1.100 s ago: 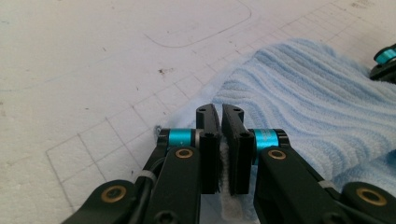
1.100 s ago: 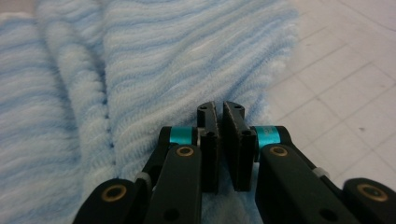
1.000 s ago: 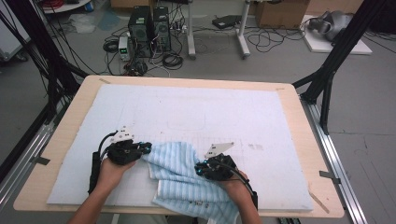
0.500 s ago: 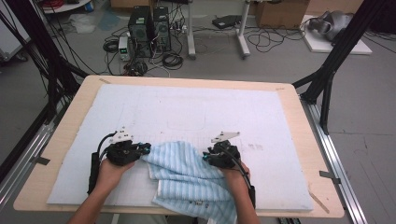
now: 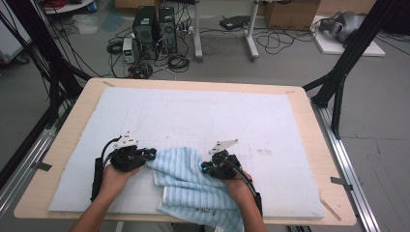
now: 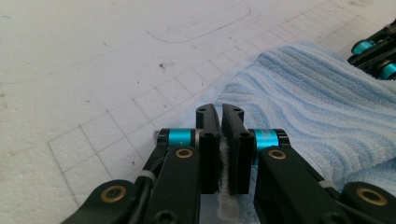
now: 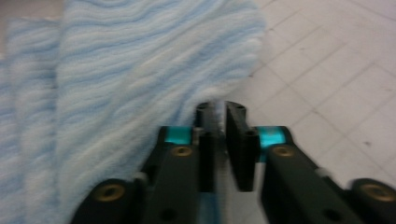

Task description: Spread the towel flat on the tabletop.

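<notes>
A: We are starting with the biggest thing, the table (image 5: 309, 104) with its pale gridded mat (image 5: 203, 116), and the blue striped towel (image 5: 193, 188) is lying bunched near the six o'clock edge, its long axis running from about ten o'clock down toward five o'clock and spilling over the near rim.

B: And we are working it from both ends. The left gripper (image 5: 151, 154) is sitting at the towel's nine o'clock corner, the right gripper (image 5: 207, 167) at its three o'clock edge, so each hand is nearest to its own side of the cloth.

A: We are reading the left one as clamped: in the left gripper view the left gripper's (image 6: 220, 122) jaws are standing nearly together with a sliver of pale fabric pinched between them, and the towel (image 6: 317, 102) is spreading away toward two o'clock.

B: The right gripper (image 7: 217, 119) has just been closing, and its own view is showing the jaws drawn narrow on the towel's (image 7: 140, 70) fluffy edge, with bare mat off at three o'clock.

A: So we are judging that the next move hangs on pulling the two held edges apart along that long axis.

B: The high view is giving us the whole crumpled heap; the gripper views are giving us the pinched fabric itself.
</notes>
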